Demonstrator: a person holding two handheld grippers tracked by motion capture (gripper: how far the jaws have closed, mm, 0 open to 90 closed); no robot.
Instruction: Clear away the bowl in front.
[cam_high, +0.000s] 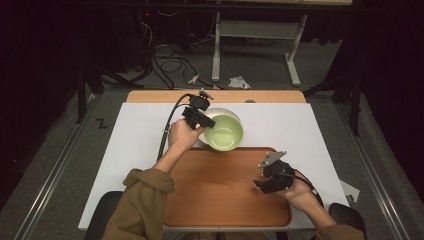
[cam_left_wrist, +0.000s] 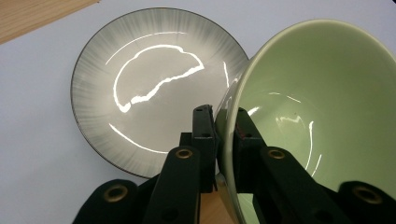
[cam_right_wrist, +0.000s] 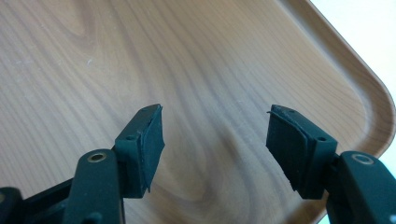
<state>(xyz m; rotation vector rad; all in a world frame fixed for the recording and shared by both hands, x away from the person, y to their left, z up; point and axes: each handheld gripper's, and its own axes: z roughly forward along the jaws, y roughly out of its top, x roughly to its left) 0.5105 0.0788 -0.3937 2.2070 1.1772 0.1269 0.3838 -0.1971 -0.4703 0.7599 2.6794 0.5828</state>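
L tongs (cam_left_wrist: 225, 122) clamp green bowl (cam_left_wrist: 322, 102) rim, R tongs (cam_right_wrist: 215, 140) agape

I see a pale green bowl (cam_left_wrist: 322, 107), glossy inside and empty, tilted so its opening faces me in the left tool view. Its rim is pinched between the jaws of my left tool (cam_left_wrist: 223, 135), one jaw inside and one outside. In the high view the bowl (cam_high: 223, 133) sits just beyond the wooden tray's far edge.
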